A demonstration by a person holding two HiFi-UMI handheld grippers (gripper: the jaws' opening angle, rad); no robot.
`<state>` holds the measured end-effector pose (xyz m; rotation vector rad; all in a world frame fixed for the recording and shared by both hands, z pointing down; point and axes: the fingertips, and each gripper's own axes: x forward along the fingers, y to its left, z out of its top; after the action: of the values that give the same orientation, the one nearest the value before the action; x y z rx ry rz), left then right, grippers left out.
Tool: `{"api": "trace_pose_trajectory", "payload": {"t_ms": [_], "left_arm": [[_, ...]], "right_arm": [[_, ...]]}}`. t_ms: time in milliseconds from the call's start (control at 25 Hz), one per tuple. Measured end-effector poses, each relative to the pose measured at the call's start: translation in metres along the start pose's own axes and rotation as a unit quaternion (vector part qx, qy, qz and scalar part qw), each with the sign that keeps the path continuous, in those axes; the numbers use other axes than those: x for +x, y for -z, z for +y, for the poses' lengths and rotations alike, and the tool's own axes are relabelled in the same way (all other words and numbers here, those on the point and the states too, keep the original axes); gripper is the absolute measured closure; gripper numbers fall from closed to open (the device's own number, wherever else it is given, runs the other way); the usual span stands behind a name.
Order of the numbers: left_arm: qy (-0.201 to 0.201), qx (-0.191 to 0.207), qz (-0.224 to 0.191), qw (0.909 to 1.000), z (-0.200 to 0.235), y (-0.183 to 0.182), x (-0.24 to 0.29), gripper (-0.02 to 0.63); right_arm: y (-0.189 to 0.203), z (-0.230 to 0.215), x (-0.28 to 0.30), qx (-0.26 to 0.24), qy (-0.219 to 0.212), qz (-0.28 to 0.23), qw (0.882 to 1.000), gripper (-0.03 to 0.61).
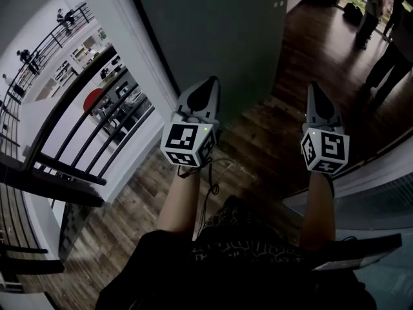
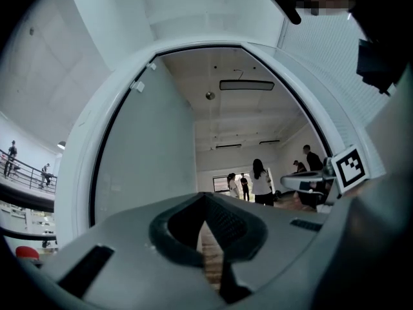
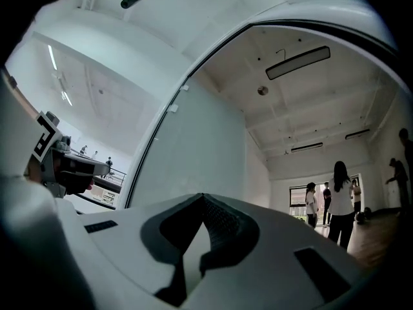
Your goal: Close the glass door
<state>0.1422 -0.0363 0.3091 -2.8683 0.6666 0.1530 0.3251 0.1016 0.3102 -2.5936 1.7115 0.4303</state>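
The glass door [image 1: 213, 31], a tall grey frosted leaf, is standing open ahead of us, swung inward along the left side of the white-framed doorway [image 1: 139, 37]. The way into the room is lying clear to its right. The wooden floor [image 1: 258, 147] is running under us and on through the opening.

To our left, a dark railing [image 1: 97, 128] is bordering a drop to a lower level. To our right, a patterned glass panel [image 1: 387, 205] is standing close by. Several people [image 1: 381, 18] are standing well inside the room, far from the door's edge.

We are holding the left gripper [image 1: 208, 89] and the right gripper [image 1: 316, 99] out side by side, both pointing at the doorway. Each has its jaws together with nothing between them, and neither is touching the door. A thin cable [image 1: 213, 179] is hanging below the left gripper.

We are judging the step in hand to be the reach toward the door, with the closing itself not yet begun. The next move is calling for contact with the leaf's free edge. No handle is showing, so we are expecting either to part one pair of jaws around that edge or to get behind the leaf and swing it across the opening. Nothing is appearing to block that swing.
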Motion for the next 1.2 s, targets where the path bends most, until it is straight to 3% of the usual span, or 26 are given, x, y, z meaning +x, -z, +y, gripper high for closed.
{"api": "trace_pose_trajectory", "payload": {"t_ms": [520, 1000, 1200], "left_arm": [[0.035, -0.001, -0.019, 0.9992, 0.094, 0.006, 0.137, 0.612], [0.031, -0.014, -0.009, 0.9994, 0.129, 0.045, 0.215, 0.612], [0.026, -0.004, -0.012, 0.9996, 0.133, 0.047, 0.283, 0.612]], "right_arm": [[0.015, -0.015, 0.148, -0.011, 0.037, 0.003, 0.999, 0.577], [0.056, -0.04, 0.23, -0.011, 0.04, 0.01, 0.999, 0.577], [0.065, -0.083, 0.285, -0.013, 0.034, 0.007, 0.999, 0.577]]}}
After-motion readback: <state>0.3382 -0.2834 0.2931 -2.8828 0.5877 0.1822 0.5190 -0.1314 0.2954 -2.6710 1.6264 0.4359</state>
